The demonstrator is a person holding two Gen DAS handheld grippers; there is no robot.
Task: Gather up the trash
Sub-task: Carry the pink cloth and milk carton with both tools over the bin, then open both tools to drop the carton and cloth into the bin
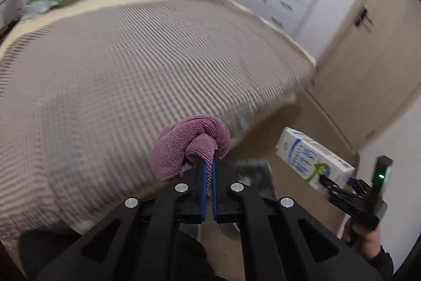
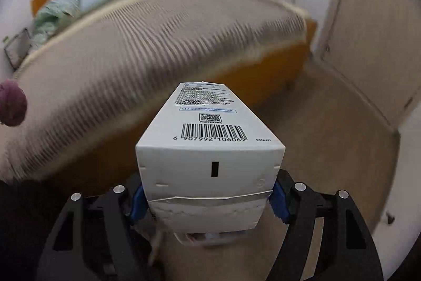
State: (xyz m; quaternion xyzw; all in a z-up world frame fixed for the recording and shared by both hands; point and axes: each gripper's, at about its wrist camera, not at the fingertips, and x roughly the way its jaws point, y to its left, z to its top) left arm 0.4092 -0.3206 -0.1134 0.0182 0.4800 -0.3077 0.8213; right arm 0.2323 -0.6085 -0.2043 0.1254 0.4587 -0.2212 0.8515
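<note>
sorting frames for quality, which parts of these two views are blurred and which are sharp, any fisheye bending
Left wrist view: the bed and cupboards smear with motion blur, while the left tongs and purple cloth stay crisp. Right wrist view: the bedspread stripes streak, yet the carton in the right tongs is sharp enough that its barcode reads. Both views bow straight edges and darken at the corners.

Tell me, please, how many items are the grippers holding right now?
2: a purple cloth pinched in the left gripper, and a white carton clamped in the right gripper.
</note>
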